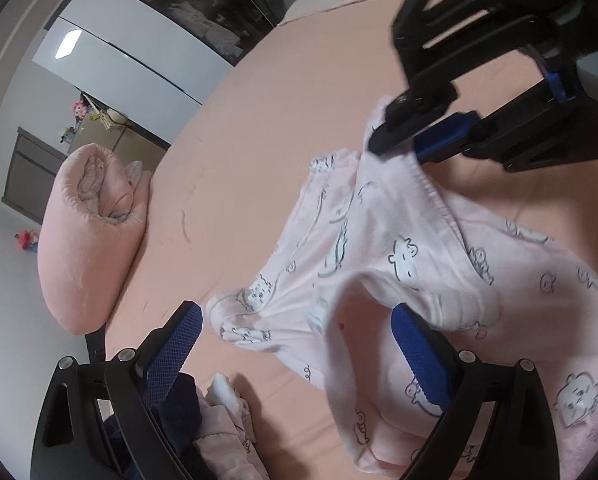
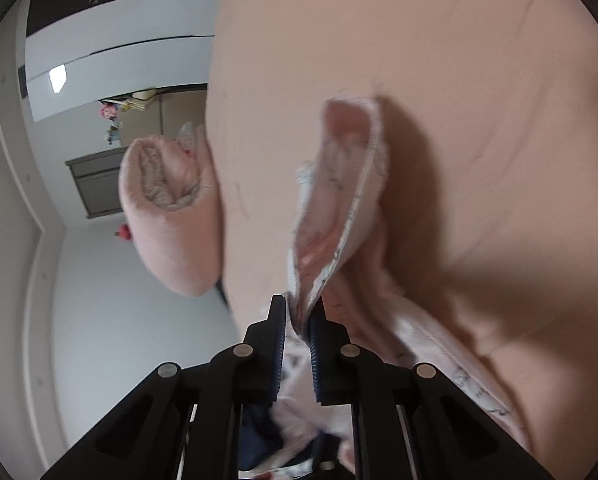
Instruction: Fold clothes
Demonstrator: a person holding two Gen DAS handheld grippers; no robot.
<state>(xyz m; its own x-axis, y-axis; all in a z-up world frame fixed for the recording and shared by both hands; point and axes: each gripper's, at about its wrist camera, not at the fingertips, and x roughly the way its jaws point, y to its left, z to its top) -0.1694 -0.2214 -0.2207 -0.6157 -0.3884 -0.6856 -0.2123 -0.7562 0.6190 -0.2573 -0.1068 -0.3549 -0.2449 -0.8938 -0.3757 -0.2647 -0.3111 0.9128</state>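
Pink garment (image 1: 399,240) on bed (image 1: 259,120), right tool (image 2: 298,312) pinching hem, rolled quilt (image 1: 91,236) nr edge

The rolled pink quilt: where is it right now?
The rolled pink quilt lies at the left edge of the pink bed sheet in both wrist views, well left of the printed pink garment, with the grey cabinet behind it.

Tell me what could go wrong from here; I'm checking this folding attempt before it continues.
1. The right gripper pinches only a thin edge of the pink garment, so the cloth might slip out as it lifts.
2. The left gripper is open with cloth draped over one finger; it could snag.
3. The pile of other clothes lies close by and may get dragged along.
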